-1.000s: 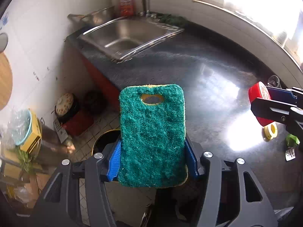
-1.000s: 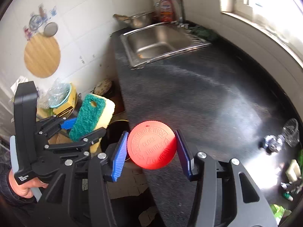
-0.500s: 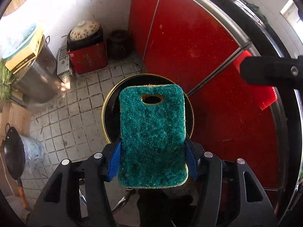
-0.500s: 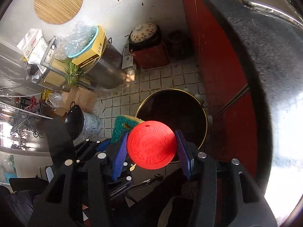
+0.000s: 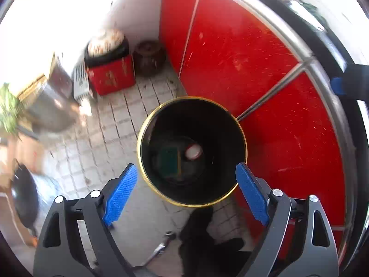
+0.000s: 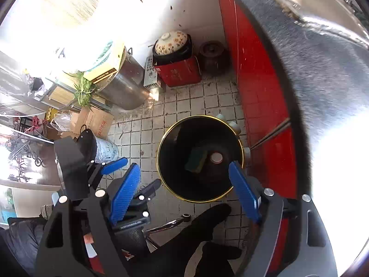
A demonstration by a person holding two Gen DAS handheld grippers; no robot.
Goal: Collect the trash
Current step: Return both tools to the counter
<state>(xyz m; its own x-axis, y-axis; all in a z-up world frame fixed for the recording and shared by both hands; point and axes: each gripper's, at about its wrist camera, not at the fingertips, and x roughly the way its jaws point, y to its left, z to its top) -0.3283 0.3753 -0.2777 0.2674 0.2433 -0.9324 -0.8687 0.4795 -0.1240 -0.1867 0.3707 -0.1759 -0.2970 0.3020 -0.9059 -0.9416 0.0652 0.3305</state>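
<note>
Now both the green scouring sponge (image 6: 196, 161) and the red lid (image 6: 216, 157) lie at the bottom of the black gold-rimmed bin (image 6: 239, 147). Left gripper (image 5: 184, 191) and right gripper (image 6: 184, 191), jaws just opened, hang empty above it. Sponge looks soft and light, best pinched across its sides; lid stiff, likely slippery. Red cabinet (image 6: 256, 87) stands just beside the bin.

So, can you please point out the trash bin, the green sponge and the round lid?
trash bin (image 6: 241, 152): right wrist view, gold rim.
green sponge (image 6: 196, 159): right wrist view, top face.
round lid (image 6: 216, 157): right wrist view, pale centre.
</note>
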